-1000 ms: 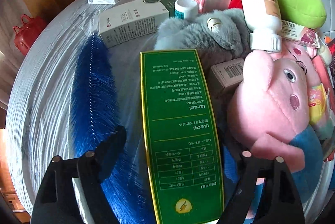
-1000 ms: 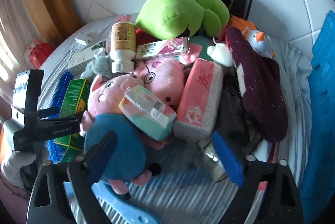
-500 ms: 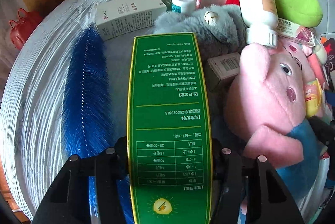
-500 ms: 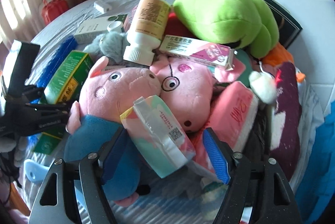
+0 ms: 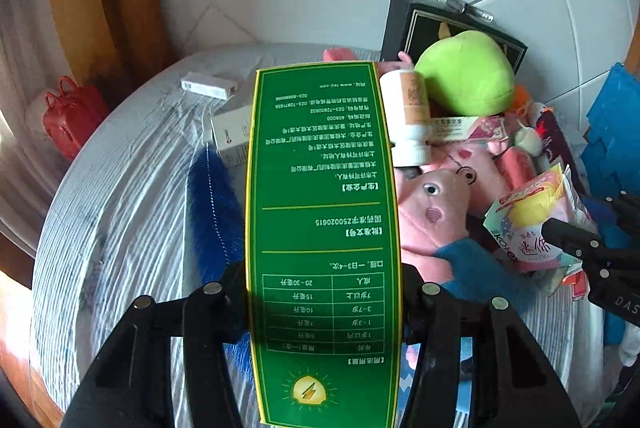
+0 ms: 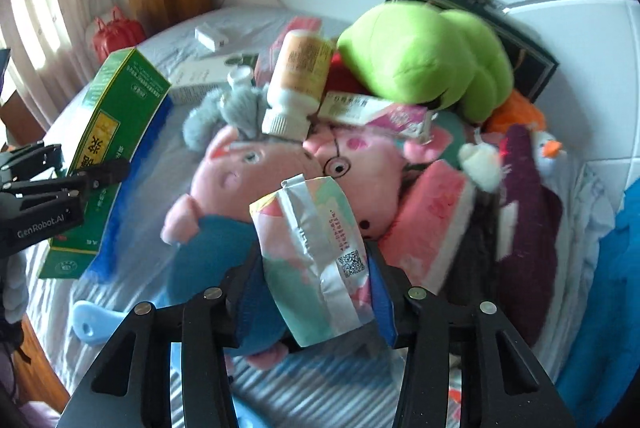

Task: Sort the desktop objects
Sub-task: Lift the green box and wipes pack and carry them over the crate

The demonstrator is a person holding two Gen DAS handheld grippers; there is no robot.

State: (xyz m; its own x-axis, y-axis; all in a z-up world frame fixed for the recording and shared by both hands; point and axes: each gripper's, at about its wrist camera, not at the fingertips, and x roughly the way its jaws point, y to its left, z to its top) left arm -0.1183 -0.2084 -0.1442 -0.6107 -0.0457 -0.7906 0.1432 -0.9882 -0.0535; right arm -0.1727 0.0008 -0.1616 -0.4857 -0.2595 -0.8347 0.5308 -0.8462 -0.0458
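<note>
We hold a green box [image 5: 324, 228] in the left gripper [image 5: 324, 292], a soft packet [image 6: 316, 252] in the closing right gripper [image 6: 312, 288].
We judge the crumpling packet could slip, or the leaning white bottle [image 6: 298, 80] topple off the toy pile.

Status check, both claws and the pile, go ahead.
Left claw clamped on green box, lifted clear. Right claw closing on soft packet atop pink pig toys. Pile behind still crowded.
</note>
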